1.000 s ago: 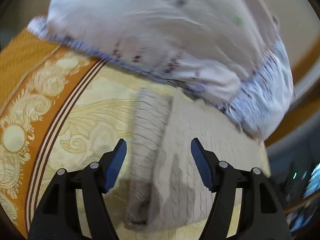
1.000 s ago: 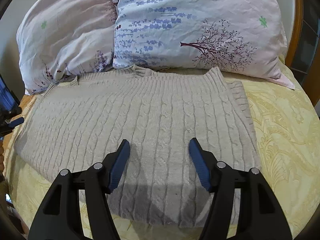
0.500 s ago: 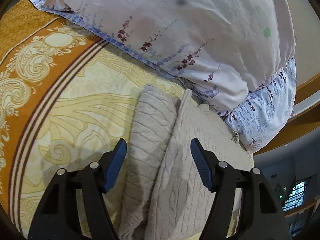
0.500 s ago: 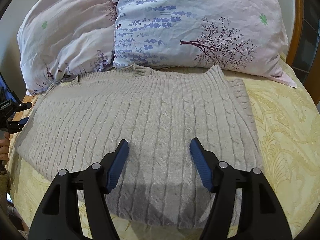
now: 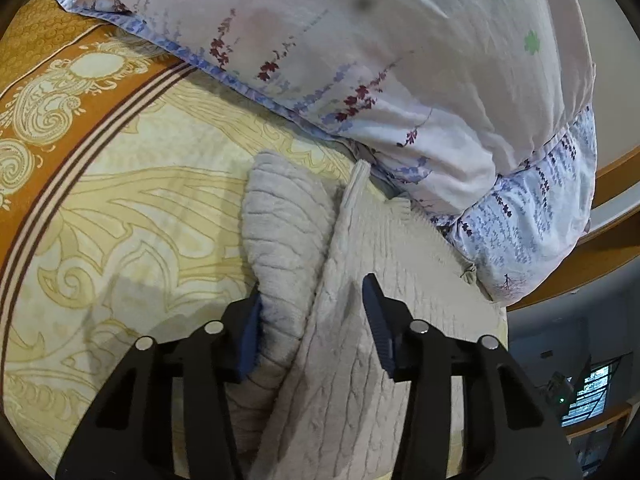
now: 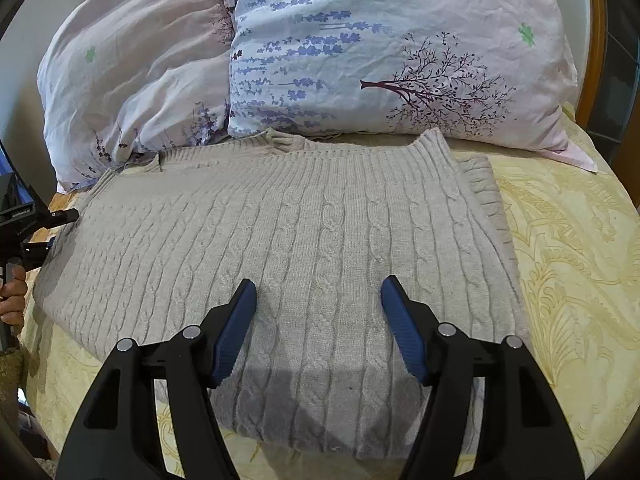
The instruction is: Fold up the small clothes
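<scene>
A beige cable-knit sweater (image 6: 304, 248) lies flat on the bed, its neck toward the pillows. In the left wrist view the sweater's (image 5: 344, 320) folded sleeve (image 5: 284, 248) lies between the blue fingers of my left gripper (image 5: 312, 300), which is open and straddles the sleeve fold at the sweater's left edge. My left gripper also shows in the right wrist view (image 6: 44, 232) at the sweater's left edge. My right gripper (image 6: 318, 292) is open and empty, hovering over the sweater's near hem.
Two floral pillows (image 6: 384, 52) (image 6: 132, 76) lean at the head of the bed behind the sweater. The yellow patterned bedspread (image 6: 568, 248) has an orange border (image 5: 48, 92) at the left. A wooden headboard (image 6: 594, 48) stands at the right.
My left gripper has moved forward and down onto the sweater's left edge, so the sleeve fold now sits between its fingers. My right gripper has barely moved.
</scene>
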`<state>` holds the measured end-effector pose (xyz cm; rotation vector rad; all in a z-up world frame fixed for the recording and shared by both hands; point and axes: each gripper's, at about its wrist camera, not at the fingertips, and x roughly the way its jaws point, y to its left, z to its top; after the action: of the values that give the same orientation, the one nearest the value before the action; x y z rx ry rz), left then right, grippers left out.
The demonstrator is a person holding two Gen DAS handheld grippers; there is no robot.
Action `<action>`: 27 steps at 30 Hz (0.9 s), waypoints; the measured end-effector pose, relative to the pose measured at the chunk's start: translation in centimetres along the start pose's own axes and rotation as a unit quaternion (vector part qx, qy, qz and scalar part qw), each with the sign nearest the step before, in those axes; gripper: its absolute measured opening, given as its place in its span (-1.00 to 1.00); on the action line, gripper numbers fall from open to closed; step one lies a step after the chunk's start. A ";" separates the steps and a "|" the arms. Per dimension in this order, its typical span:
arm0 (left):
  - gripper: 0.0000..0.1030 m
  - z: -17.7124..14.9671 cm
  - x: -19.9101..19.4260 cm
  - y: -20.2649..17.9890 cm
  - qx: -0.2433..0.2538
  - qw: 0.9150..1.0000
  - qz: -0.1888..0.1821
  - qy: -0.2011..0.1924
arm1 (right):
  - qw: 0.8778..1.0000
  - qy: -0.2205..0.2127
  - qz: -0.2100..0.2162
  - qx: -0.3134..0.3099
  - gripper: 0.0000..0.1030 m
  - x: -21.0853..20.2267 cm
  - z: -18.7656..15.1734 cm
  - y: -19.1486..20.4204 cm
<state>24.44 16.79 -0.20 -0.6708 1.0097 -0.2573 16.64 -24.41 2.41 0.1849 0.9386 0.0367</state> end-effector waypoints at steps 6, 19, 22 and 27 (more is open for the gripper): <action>-0.55 -0.7 -0.3 -1.6 0.009 1.000 0.002 -0.008 | 1.000 -0.004 0.008 0.007 0.30 -0.5 0.1 -0.2; -0.66 -0.8 -2.0 -10.9 0.012 0.993 -0.110 -0.032 | 0.998 -0.040 0.022 0.046 0.30 -3.5 -0.3 -3.1; -0.68 -1.4 -0.9 -14.4 0.031 0.991 -0.130 -0.022 | 0.998 -0.044 0.023 0.048 0.30 -3.9 -0.5 -3.6; -0.69 -3.1 1.9 -18.9 0.034 0.985 -0.168 0.000 | 0.997 -0.056 0.026 0.054 0.30 -4.8 -0.7 -4.4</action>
<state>24.74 0.02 9.23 -0.7779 0.8801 -0.5841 12.98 -29.22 5.08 0.3093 0.8248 0.0232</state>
